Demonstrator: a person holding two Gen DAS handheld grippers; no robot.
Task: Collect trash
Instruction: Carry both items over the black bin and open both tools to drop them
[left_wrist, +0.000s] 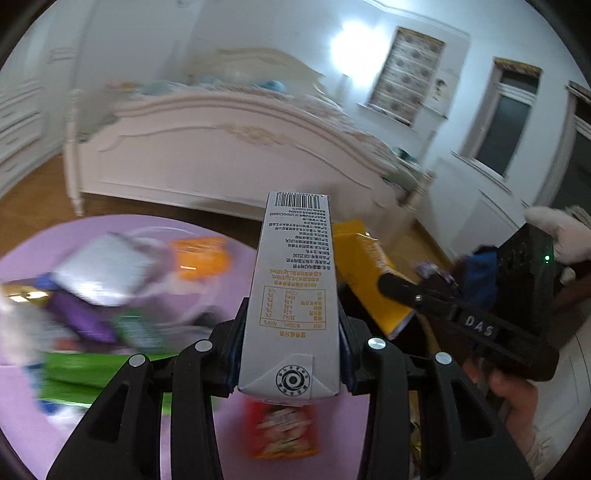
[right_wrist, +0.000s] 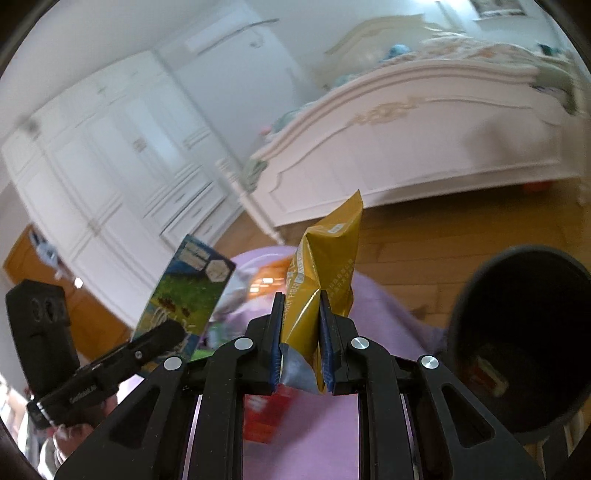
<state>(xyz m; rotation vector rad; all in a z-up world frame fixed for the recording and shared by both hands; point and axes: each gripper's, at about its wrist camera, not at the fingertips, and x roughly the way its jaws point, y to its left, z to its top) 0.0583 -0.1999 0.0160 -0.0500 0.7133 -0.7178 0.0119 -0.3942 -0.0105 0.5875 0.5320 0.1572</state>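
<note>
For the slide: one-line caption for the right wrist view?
Right gripper shut on a crumpled yellow foil snack pouch above the purple round table, dark round trash bin at right.

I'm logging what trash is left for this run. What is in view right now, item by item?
milk carton: 1, grey side with barcode, clamped in left gripper
snack pouch: 1, yellow, clamped in right gripper
trash bin: 1, dark, at right, a wrapper inside
red packet: 1, on purple mat below the carton
purple mat: 1, round, on wooden floor
blurred litter: several pieces, mixed colours, on the mat
bed: 1, white, behind
wardrobe: 1, white, at left
left gripper: black
right gripper: black
</note>
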